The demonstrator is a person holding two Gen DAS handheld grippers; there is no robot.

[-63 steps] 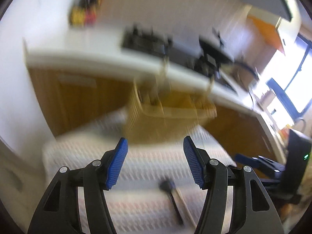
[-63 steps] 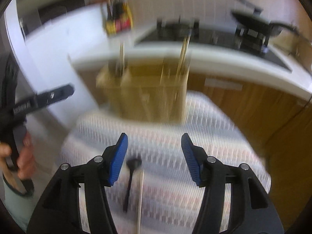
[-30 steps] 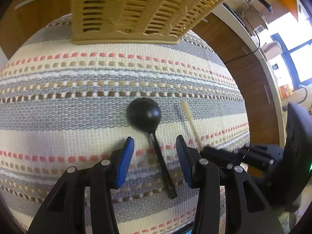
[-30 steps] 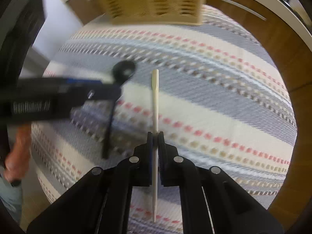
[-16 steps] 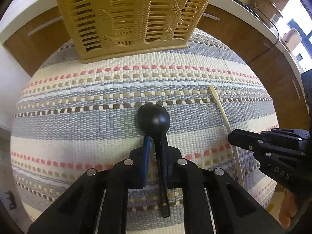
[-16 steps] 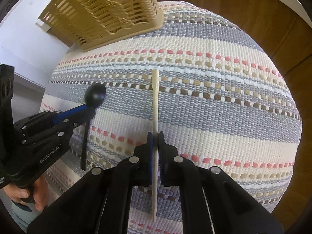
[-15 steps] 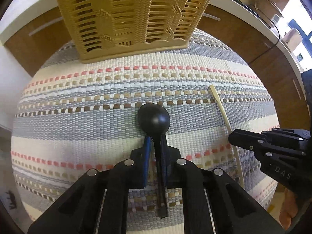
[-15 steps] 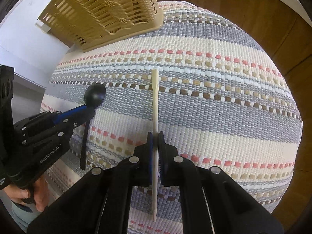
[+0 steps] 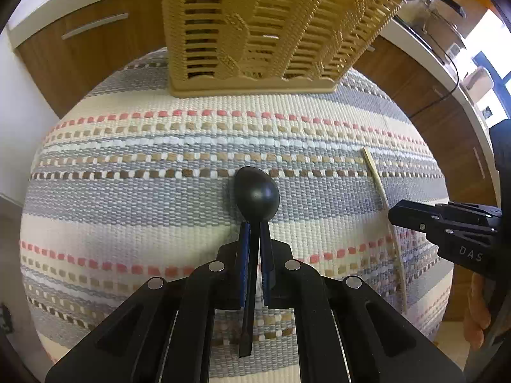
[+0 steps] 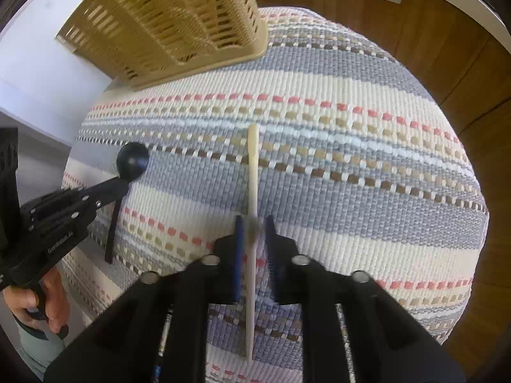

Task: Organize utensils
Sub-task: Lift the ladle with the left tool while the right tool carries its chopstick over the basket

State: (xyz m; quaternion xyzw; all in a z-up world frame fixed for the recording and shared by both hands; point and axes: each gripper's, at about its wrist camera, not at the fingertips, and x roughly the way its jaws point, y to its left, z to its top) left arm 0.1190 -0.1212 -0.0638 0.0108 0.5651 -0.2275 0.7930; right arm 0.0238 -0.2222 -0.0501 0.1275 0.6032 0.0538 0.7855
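A striped woven cloth is covering the table, filling most of both wrist views, with wooden cabinet fronts standing behind it. At the far edge of the cloth a tan slotted utensil basket is sitting upright. The left gripper is pointing steeply down at the cloth, and its blue-padded fingers are clamped together on the thin handle of a black spoon, whose rounded bowl is showing just beyond the fingertips while the handle end is sticking out behind them toward the camera. In the right wrist view a hand is gripping that tool's handle at the lower left. The right gripper is pointing down over a pale chopstick that is lying lengthwise on the cloth, well apart from the spoon; its fingers have just been opening and are now standing slightly apart on either side of the stick, no longer pressing it, with motion blur around the pads.
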